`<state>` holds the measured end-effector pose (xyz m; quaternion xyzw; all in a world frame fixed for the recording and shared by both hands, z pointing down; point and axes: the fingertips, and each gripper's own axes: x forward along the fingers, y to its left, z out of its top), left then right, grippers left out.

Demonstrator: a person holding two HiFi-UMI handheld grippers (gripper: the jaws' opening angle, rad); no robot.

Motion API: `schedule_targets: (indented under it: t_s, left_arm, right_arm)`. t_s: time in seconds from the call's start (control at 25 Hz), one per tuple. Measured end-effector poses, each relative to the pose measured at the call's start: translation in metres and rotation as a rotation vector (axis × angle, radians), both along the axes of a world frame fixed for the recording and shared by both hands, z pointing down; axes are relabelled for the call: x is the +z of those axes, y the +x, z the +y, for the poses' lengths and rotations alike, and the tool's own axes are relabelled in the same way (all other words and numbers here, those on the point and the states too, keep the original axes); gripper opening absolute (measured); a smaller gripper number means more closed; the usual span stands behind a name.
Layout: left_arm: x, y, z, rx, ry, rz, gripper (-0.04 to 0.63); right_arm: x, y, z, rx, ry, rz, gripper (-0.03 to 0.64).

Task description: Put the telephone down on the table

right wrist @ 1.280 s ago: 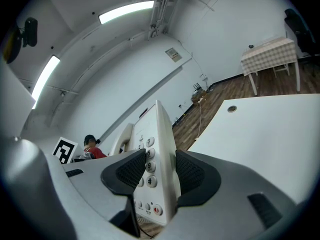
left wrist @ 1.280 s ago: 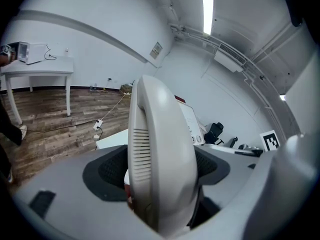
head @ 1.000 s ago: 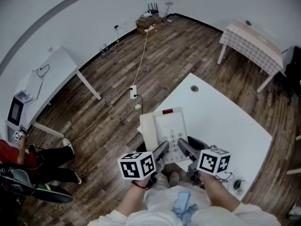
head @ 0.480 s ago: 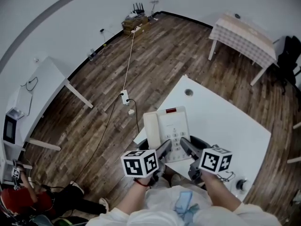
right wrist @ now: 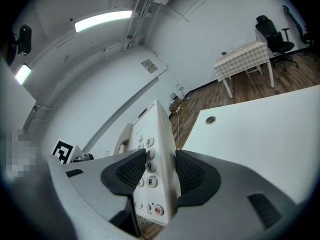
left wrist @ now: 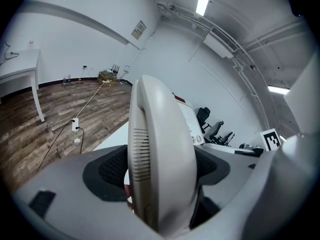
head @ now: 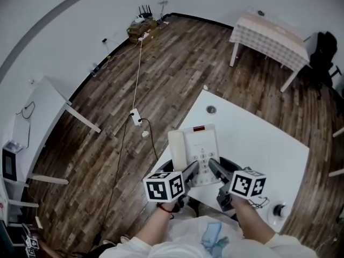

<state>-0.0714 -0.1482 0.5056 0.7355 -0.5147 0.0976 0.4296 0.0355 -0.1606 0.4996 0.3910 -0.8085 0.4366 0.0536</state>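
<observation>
A white desk telephone [head: 194, 150] with its handset on the left side is held up over the near left edge of the white table [head: 258, 138]. My left gripper [head: 189, 174] is shut on the handset side of the telephone [left wrist: 160, 149]. My right gripper [head: 215, 171] is shut on the keypad edge of the telephone [right wrist: 155, 154], with the number keys beside its left pad. Both jaws grip the telephone's near end. In the right gripper view the telephone stands steeply on edge above the table [right wrist: 260, 129].
The table has a round cable hole [head: 211, 109] near its far corner and a small dark object [head: 278, 210] at its near right. A power strip [head: 135, 116] with cables lies on the wooden floor to the left. A checked-cloth table [head: 269, 34] stands farther back.
The head view has shifted, so the floor and the left desk slide left and down. The telephone stays in both grippers at about the same place over the table edge.
</observation>
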Motion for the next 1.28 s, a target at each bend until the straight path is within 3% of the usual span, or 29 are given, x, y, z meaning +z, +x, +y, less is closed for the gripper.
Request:
schedule_targets:
  t_s: [0.68,1.28]
  left_arm:
    - [0.068,0.026,-0.050,0.148,-0.069,0.031,0.377]
    - [0.139,0.046,-0.091,0.218,-0.159,0.033,0.377]
  right_arm:
    - [0.063,0.023,-0.036,0.144,-0.069,0.033,0.207]
    - [0.134,0.043,-0.070,0.217,-0.153,0.059,0.207]
